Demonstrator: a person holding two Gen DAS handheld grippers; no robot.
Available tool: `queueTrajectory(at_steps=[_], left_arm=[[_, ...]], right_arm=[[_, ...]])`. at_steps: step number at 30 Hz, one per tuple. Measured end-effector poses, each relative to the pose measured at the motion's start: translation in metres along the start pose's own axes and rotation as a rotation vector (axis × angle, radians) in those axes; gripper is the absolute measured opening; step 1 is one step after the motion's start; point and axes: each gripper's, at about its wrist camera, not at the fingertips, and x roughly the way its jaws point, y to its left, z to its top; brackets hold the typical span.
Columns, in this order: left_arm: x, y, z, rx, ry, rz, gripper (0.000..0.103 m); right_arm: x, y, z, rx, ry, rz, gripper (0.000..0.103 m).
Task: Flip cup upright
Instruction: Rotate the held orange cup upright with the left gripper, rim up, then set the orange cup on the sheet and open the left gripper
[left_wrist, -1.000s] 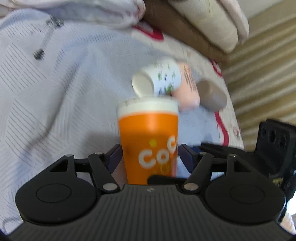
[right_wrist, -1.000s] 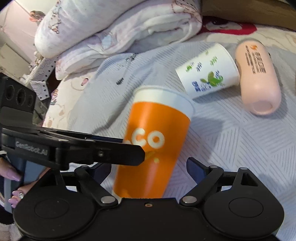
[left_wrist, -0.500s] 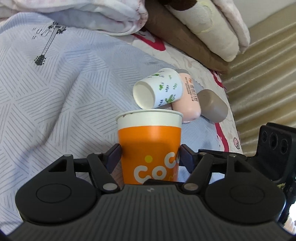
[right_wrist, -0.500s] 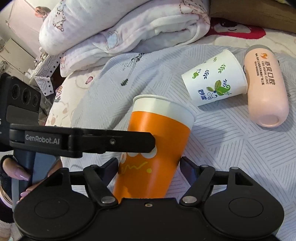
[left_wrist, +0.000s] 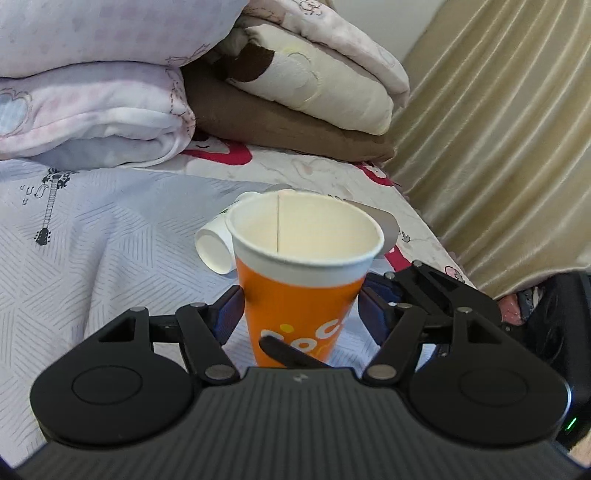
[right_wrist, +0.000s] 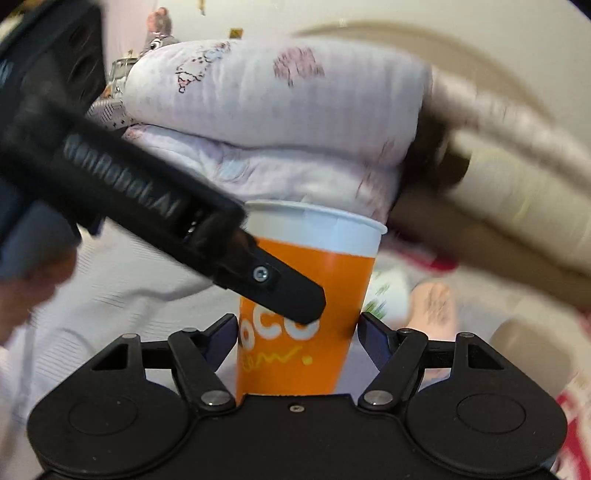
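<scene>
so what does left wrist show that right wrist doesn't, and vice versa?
Left wrist only: the orange cup's open mouth and pale inside with its seam, the curtain, and the guitar print on the bedsheet.

Right wrist only: the left gripper's body and finger crossing in front of the cup, and the pink bottle, blurred, lying behind it.

Both: the orange cup upright between each view's own blue-padded fingers, the white printed cup on its side behind it, and the folded quilts. The right view is motion-blurred.
</scene>
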Motion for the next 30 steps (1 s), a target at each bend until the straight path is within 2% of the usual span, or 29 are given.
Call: queueTrajectory(at_steps=[4, 8, 15, 21, 30], left_arm=[[0.003, -0.003, 0.0, 0.025, -0.021, 0.015, 0.067], [0.01, -0.009, -0.004, 0.094, -0.042, 0.066, 0.066], [0.017, -0.01, -0.008, 0.132, -0.066, 0.086, 0.066], [0.025, -0.015, -0.013, 0.165, -0.069, 0.079, 0.065], [0.026, -0.013, -0.01, 0.134, -0.022, 0.031, 0.066]], right_arm=[[0.003, 0.006, -0.012, -0.089, -0.086, -0.069, 0.076], [0.013, 0.004, -0.021, -0.08, -0.151, -0.086, 0.076], [0.022, 0.006, -0.038, -0.103, -0.227, -0.111, 0.076], [0.029, -0.001, -0.041, -0.054, -0.199, -0.114, 0.077], [0.03, -0.008, -0.035, 0.009, -0.135, -0.1, 0.077]])
